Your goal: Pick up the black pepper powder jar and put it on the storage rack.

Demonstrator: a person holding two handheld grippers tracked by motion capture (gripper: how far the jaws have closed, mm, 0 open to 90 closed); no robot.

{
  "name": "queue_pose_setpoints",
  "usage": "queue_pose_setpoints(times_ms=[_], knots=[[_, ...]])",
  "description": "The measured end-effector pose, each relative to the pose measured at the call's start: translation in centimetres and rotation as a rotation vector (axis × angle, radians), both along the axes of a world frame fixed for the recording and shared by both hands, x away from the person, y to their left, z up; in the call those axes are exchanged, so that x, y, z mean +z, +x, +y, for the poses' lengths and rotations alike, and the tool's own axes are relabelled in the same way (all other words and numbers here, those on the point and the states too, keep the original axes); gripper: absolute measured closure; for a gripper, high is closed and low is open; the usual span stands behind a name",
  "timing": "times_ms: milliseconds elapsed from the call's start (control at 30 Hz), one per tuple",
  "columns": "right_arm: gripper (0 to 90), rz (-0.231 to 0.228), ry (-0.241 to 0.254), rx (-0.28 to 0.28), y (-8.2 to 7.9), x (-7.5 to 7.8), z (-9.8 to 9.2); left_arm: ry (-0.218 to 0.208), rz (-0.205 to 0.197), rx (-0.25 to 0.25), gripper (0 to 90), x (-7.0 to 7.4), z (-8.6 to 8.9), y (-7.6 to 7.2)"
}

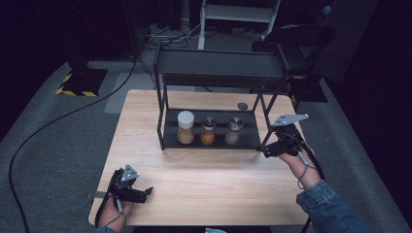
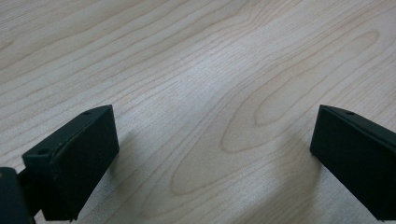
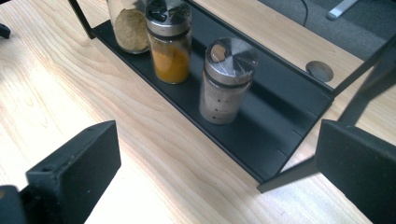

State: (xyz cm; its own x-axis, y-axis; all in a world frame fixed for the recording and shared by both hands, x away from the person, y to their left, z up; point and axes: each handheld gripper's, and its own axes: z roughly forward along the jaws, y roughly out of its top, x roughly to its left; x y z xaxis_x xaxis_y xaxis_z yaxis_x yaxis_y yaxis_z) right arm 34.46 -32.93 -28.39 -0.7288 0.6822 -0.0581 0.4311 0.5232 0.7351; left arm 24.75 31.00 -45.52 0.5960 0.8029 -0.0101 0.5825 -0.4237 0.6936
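Note:
A black two-tier rack (image 1: 170, 141) stands at the back of the wooden table (image 1: 204, 179). Its lower shelf (image 3: 280, 107) carries three spice jars in a row. A white-lidded jar of brown powder (image 1: 185, 127) is on the left, a metal-lidded jar of orange powder (image 1: 208, 131) in the middle, and a metal-lidded jar of pale powder (image 1: 234, 131) on the right. My right gripper (image 1: 266, 149) hovers at the rack's front right corner, open and holding nothing (image 3: 217, 172); the pale jar (image 3: 226, 81) stands ahead of it. At the near left edge my left gripper (image 1: 145, 192) is open over bare wood (image 2: 215, 154).
The rack's top shelf (image 1: 218, 63) overhangs the jars, and its thin legs (image 3: 355, 107) stand close to my right jaw. A round grommet (image 1: 242, 106) is set in the table behind the rack. A black cable (image 1: 43, 131) runs across the floor at the left.

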Motion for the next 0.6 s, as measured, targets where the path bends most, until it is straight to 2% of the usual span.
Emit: queue_pose_setpoints(times_ms=[200, 367, 600], knots=[[0.0, -0.007, 0.031, -0.013, -1.1, -1.1, -1.6, 0.000, 0.000, 0.000, 1.1, 0.0, 0.0, 0.0], [0.1, 0.008, 0.060, -0.013, -1.4, -2.3, -2.7, -0.001, 0.000, 0.007, 1.0, 0.0, 0.0, 0.0], [0.1, -0.017, 0.085, -0.031, -2.8, -4.6, -3.7, -0.001, 0.000, 0.007, 1.1, 0.0, 0.0, 0.0]])
